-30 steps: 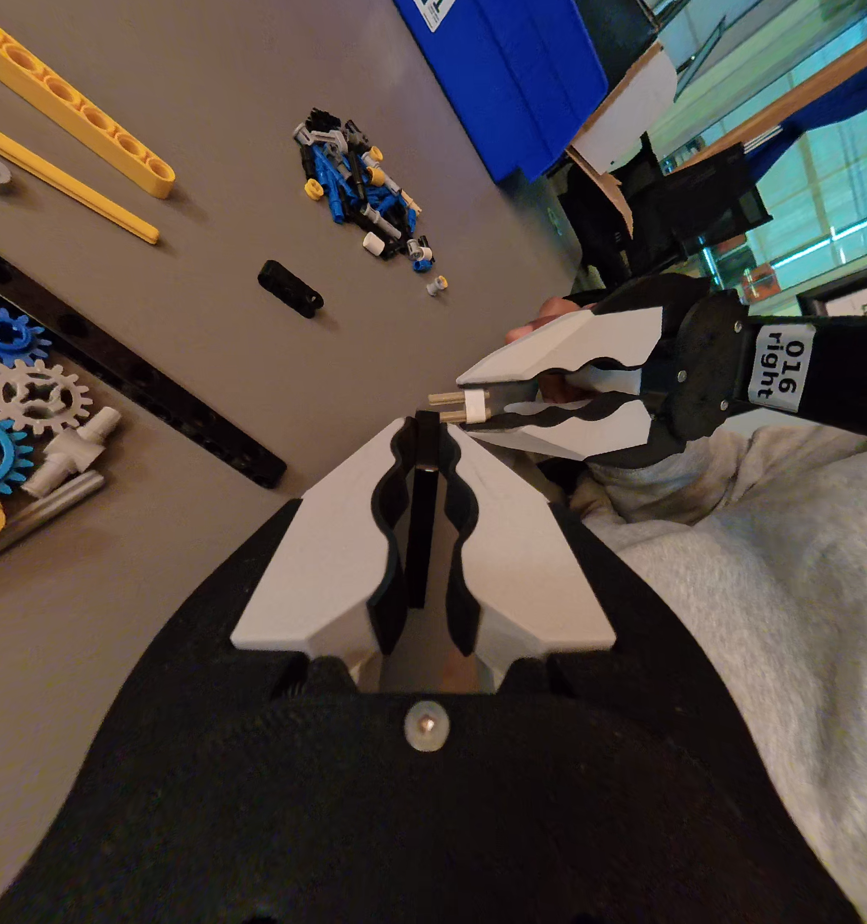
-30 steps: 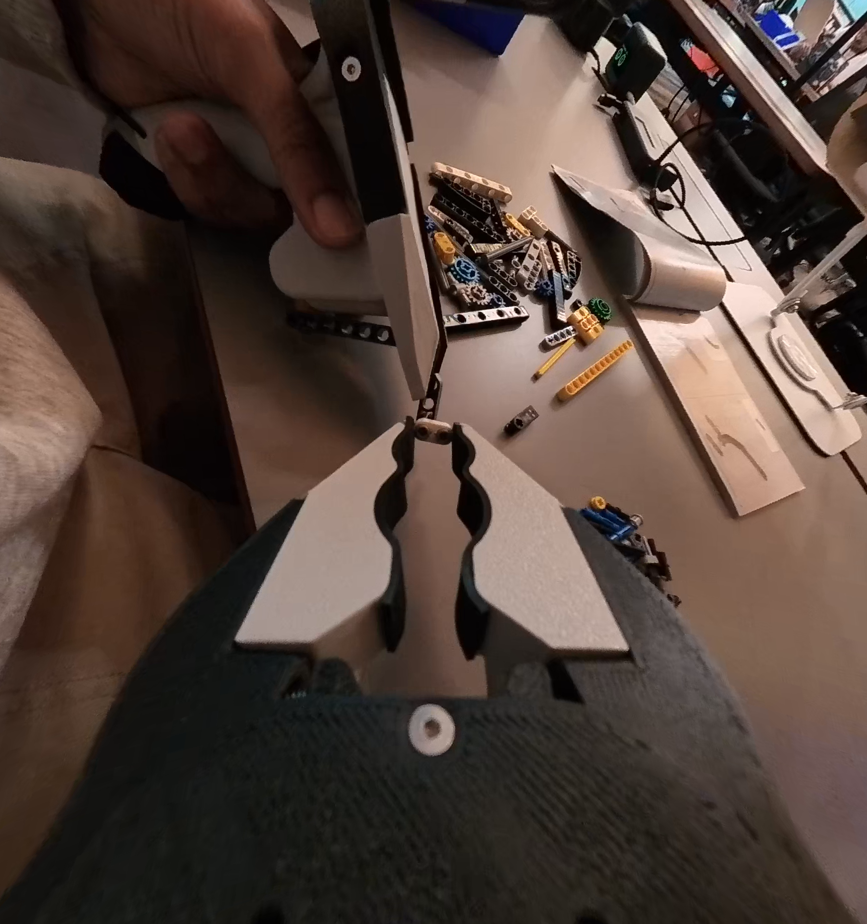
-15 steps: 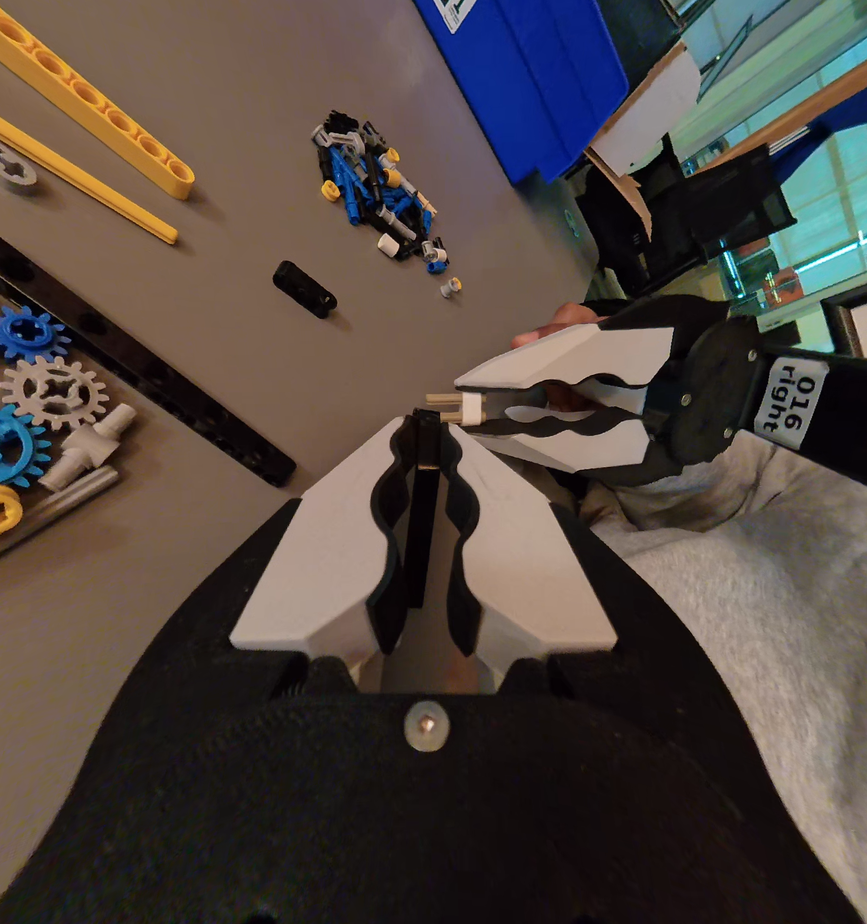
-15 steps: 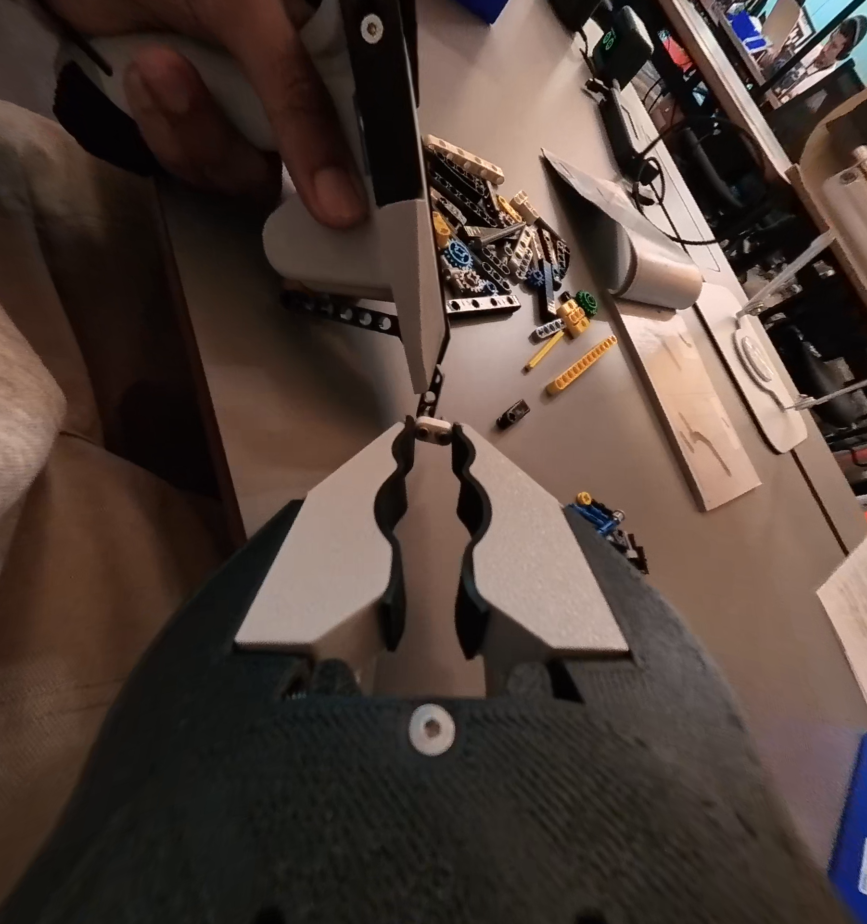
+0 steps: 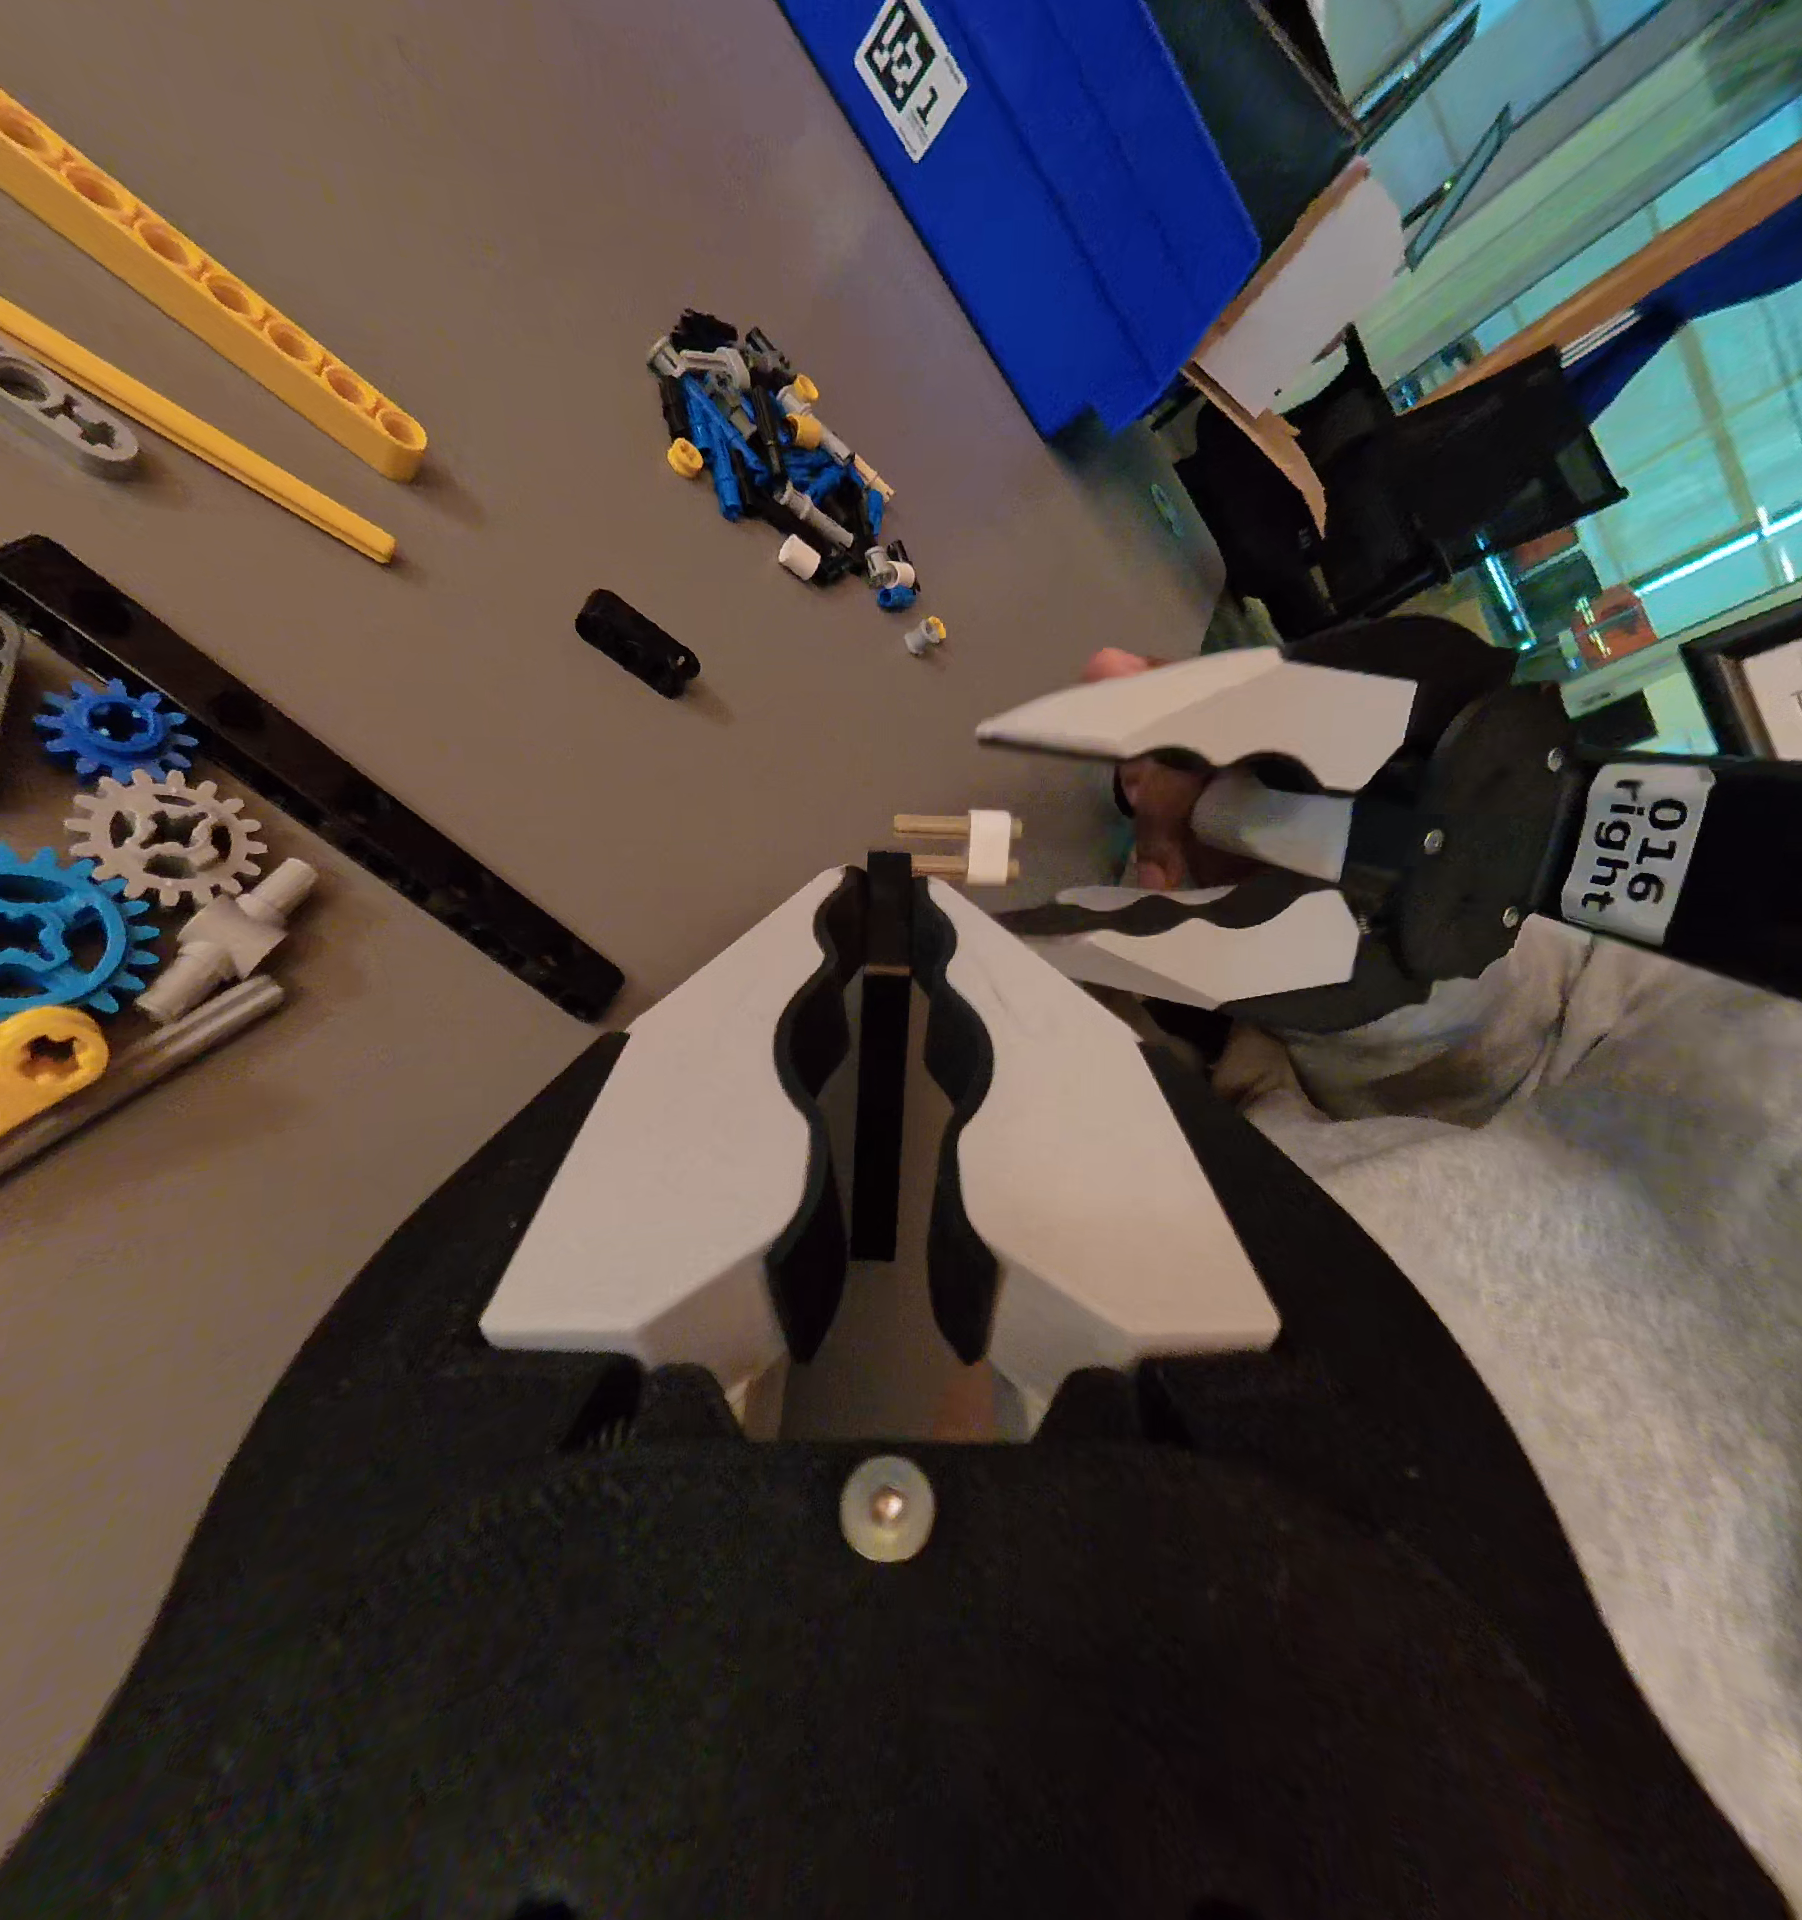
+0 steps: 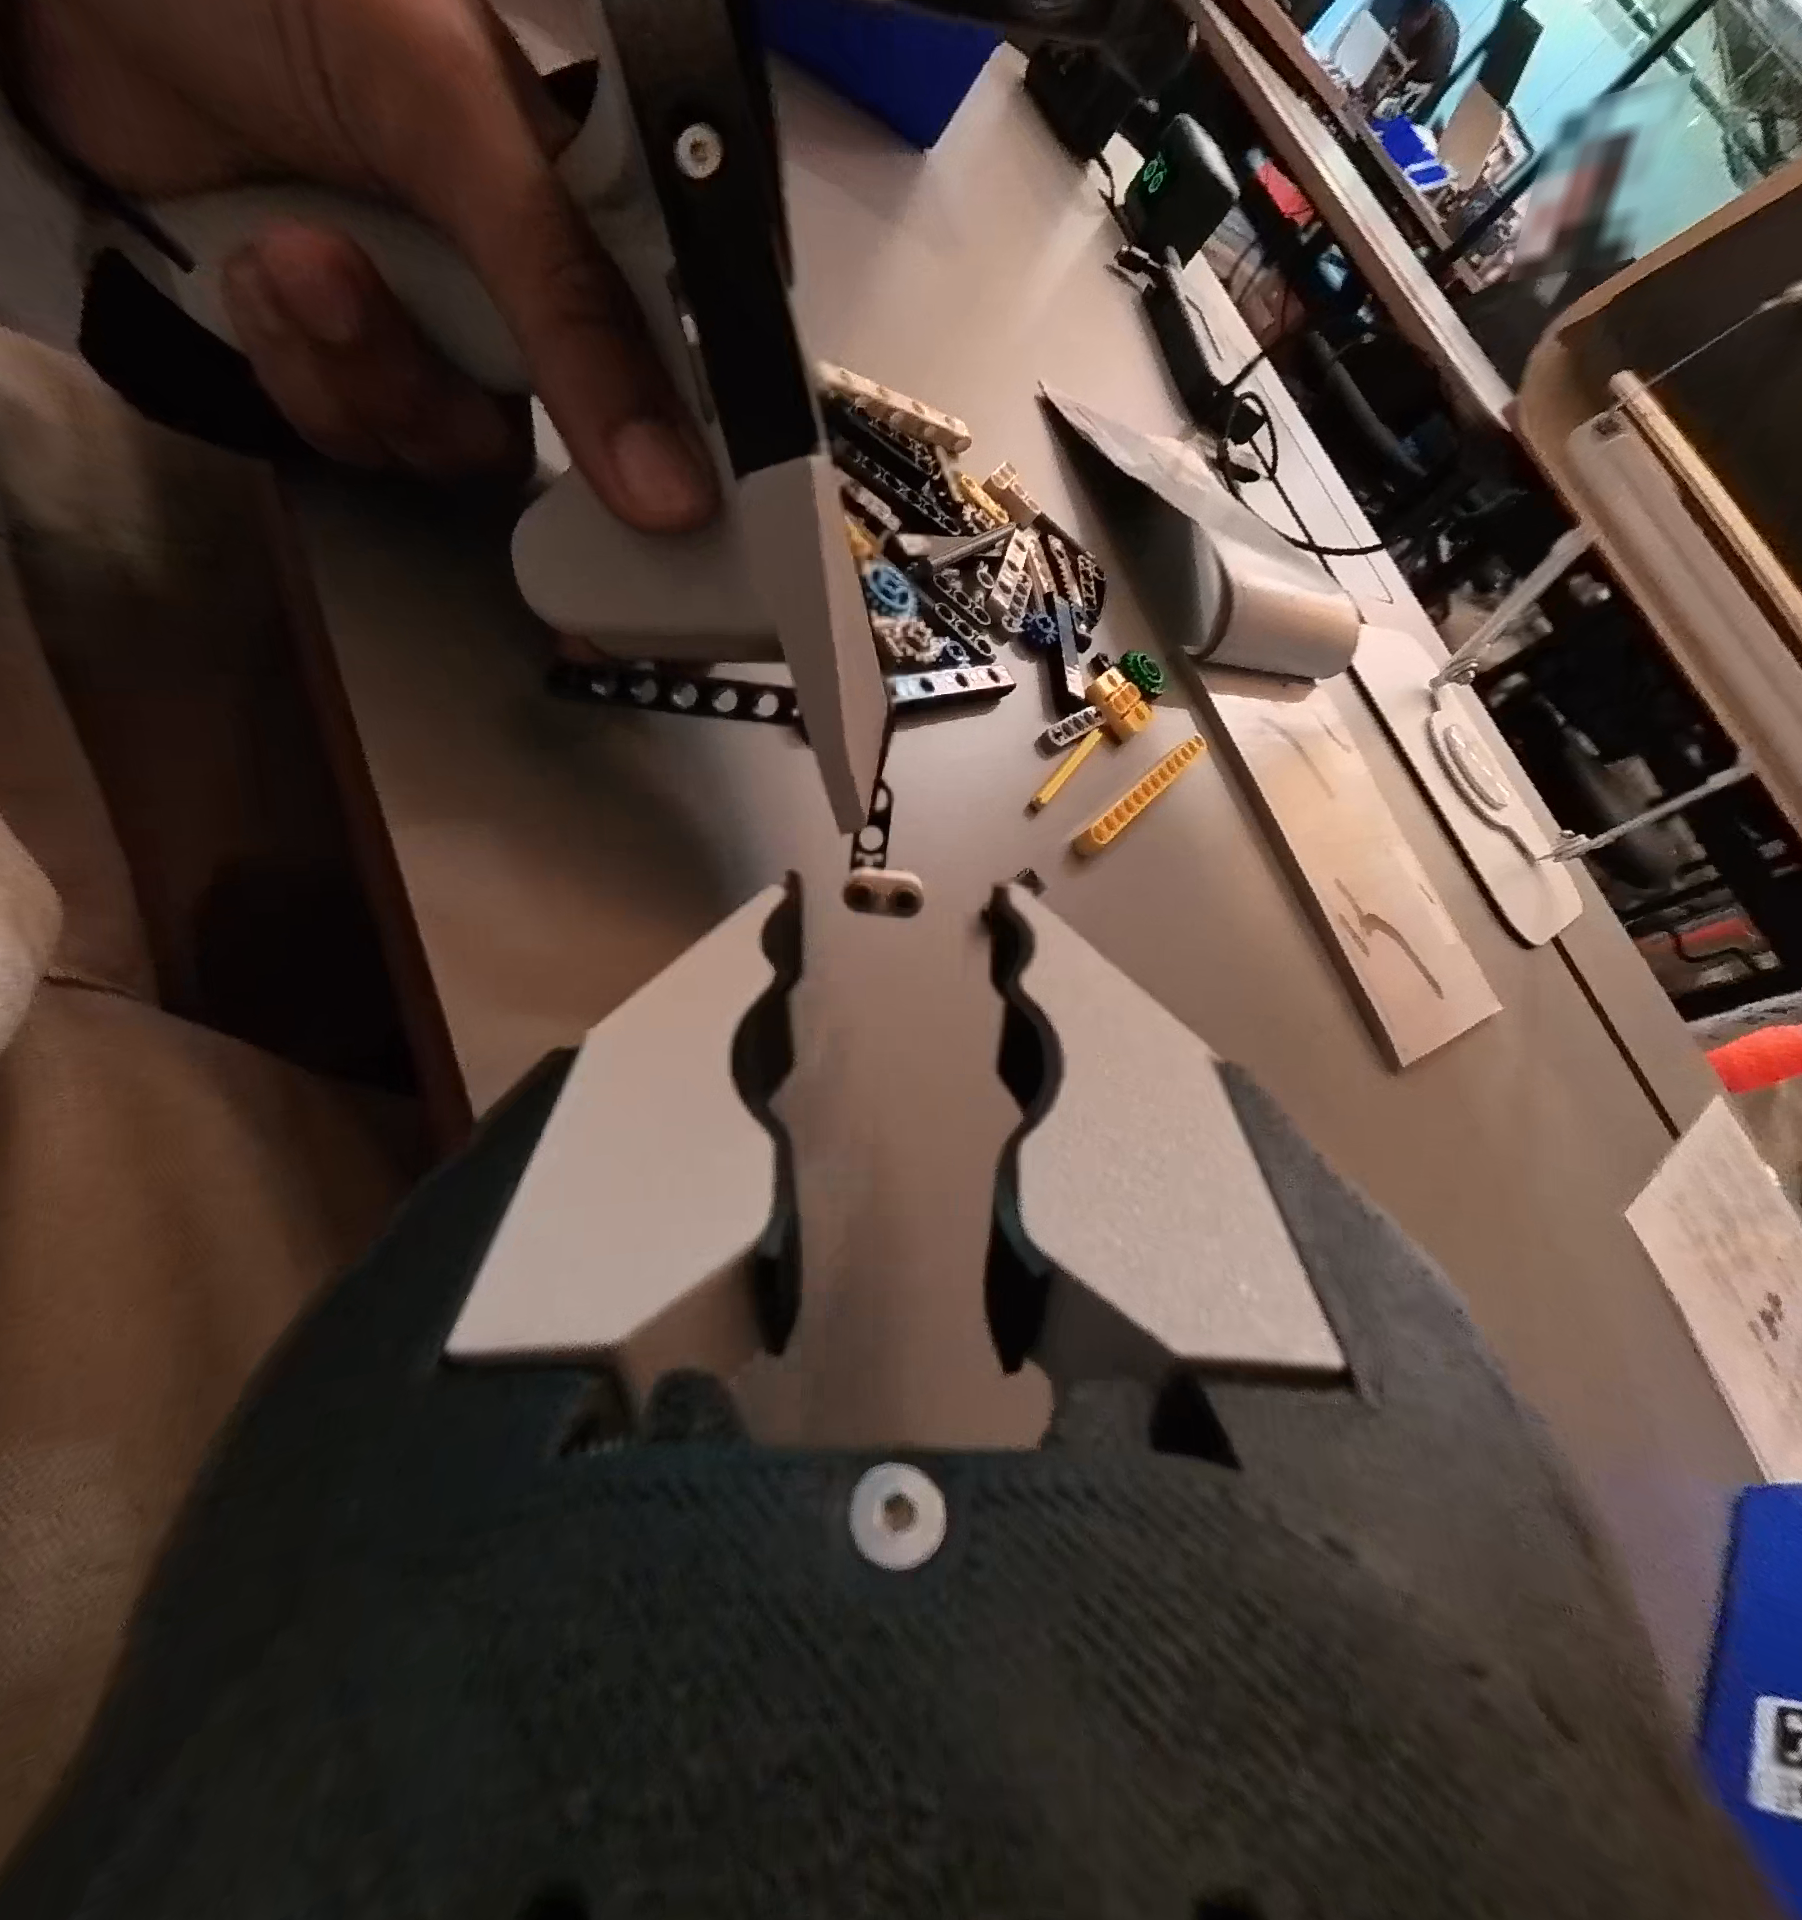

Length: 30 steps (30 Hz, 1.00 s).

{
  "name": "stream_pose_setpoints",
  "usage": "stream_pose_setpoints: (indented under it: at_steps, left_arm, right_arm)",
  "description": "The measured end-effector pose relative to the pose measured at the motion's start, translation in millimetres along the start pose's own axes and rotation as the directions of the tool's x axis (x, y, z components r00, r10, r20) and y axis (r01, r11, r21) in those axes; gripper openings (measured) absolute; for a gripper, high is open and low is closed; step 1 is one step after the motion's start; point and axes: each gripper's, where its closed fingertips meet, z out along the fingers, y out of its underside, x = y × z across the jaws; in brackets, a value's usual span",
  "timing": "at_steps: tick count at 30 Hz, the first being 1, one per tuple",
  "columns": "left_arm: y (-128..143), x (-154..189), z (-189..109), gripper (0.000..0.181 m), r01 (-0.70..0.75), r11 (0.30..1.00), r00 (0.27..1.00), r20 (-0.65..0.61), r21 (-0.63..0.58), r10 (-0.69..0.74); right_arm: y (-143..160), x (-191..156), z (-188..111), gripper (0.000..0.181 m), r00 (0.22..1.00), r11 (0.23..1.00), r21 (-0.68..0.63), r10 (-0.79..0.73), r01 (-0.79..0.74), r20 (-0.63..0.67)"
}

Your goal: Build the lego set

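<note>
1. The right gripper [image 5: 990, 826] is now standing with its fingers spread wide; half a second ago they were pinching the small white connector [image 5: 985, 847]. The release is happening in mid-air, above the desk's near edge.

2. The white connector, with its two tan pins [image 5: 923, 844], is staying put without the right gripper's hold: one pin appears to be sitting in the end hole of the black beam [image 5: 881, 1049], though the joint is too small to confirm. In the right wrist view the connector [image 6: 881, 891] is hanging just under the beam's tip [image 6: 873, 831], between the parted fingers and touching neither.

3. The left gripper [image 5: 884, 883] is keeping its fingers pressed on the black beam, which is running up between them and poking just past the tips.

4. Judging from this, the pin-to-beam step looks finished, and the right gripper is free for the next piece.

5. Containers: a blue bin [image 5: 1022, 197] is standing at the far edge of the desk [image 5: 523, 208]; its inside is hidden. Loose parts are lying on the desk itself: a small pile of pins [image 5: 777, 468], gears [image 5: 164, 831] and yellow beams [image 5: 180, 270].
</note>
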Motion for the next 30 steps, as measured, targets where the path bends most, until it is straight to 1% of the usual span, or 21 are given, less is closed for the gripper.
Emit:
stream_pose_setpoints:
  at_steps: [1,2,4,6,7,9,10,11,12,13,14,15,17,20,21,23,25,27,30]
  left_arm:
    - [-1,0,-1,0.007,-0.001,1.000,1.000,-0.002,0.013,0.001]
    - [-4,2,-3,0.007,-0.006,0.999,1.000,-0.013,0.031,0.007]
    - [-11,12,-7,0.007,-0.018,0.996,0.997,-0.076,0.091,0.024]
    - [-21,28,-12,0.006,-0.041,0.985,0.985,-0.161,0.167,0.068]
    - [-26,34,-14,0.006,-0.059,0.976,0.979,-0.180,0.210,0.098]
    - [-31,48,-18,0.006,-0.106,0.957,0.960,-0.223,0.271,0.169]
    - [-33,54,-20,0.007,-0.135,0.944,0.952,-0.225,0.300,0.207]
    - [-35,59,-21,0.006,-0.171,0.930,0.942,-0.222,0.324,0.250]
    - [-36,64,-23,0.006,-0.209,0.912,0.931,-0.214,0.352,0.296]
    - [-37,68,-24,0.006,-0.244,0.895,0.921,-0.201,0.374,0.334]
    - [-37,71,-25,0.007,-0.272,0.882,0.912,-0.190,0.385,0.364]
    - [-36,74,-26,0.007,-0.297,0.870,0.902,-0.183,0.393,0.390]
    - [-35,77,-25,0.007,-0.342,0.852,0.888,-0.159,0.397,0.431]
    - [-30,82,-23,0.007,-0.391,0.833,0.865,-0.151,0.391,0.478]
    - [-28,86,-22,0.007,-0.397,0.831,0.858,-0.164,0.389,0.487]
    - [-27,92,-22,0.007,-0.391,0.830,0.851,-0.188,0.399,0.491]
    - [-27,94,-23,0.007,-0.386,0.829,0.849,-0.196,0.404,0.491]
    - [-27,95,-23,0.007,-0.392,0.827,0.846,-0.196,0.404,0.497]
    - [-27,95,-25,0.007,-0.402,0.820,0.840,-0.192,0.408,0.507]
  right_arm:
    - [-3,3,-2,0.043,0.999,0.999,0.022,0.034,-0.034,0.001]
    - [-6,6,-5,0.046,0.996,0.995,0.050,0.086,-0.086,0.010]
    - [-11,17,-12,0.055,0.973,0.967,0.108,0.227,-0.230,0.042]
    - [-17,25,-20,0.064,0.910,0.898,0.164,0.389,-0.409,0.142]
    - [-20,29,-24,0.068,0.862,0.847,0.183,0.463,-0.499,0.207]
    - [-27,32,-33,0.066,0.738,0.729,0.191,0.572,-0.657,0.358]
    - [-31,32,-38,0.063,0.666,0.664,0.187,0.603,-0.724,0.438]
    - [-37,30,-43,0.055,0.593,0.602,0.176,0.615,-0.779,0.520]
    - [-42,27,-47,0.052,0.519,0.543,0.157,0.617,-0.825,0.592]
    - [-47,25,-50,0.054,0.451,0.493,0.133,0.613,-0.860,0.648]
    - [-51,24,-53,0.055,0.399,0.455,0.112,0.605,-0.883,0.689]
    - [-54,24,-55,0.056,0.367,0.427,0.105,0.597,-0.898,0.713]
    - [-57,24,-57,0.060,0.350,0.411,0.103,0.588,-0.906,0.730]
    - [-59,19,-56,0.062,0.377,0.440,0.113,0.577,-0.891,0.725]
    - [-60,18,-57,0.058,0.388,0.448,0.121,0.571,-0.886,0.723]
    - [-61,17,-58,0.046,0.415,0.471,0.138,0.557,-0.871,0.719]
    - [-63,17,-61,0.041,0.432,0.482,0.156,0.538,-0.862,0.724]
    - [-66,15,-64,0.031,0.443,0.493,0.172,0.510,-0.853,0.737]
    - [-68,14,-65,0.029,0.460,0.503,0.186,0.498,-0.844,0.735]
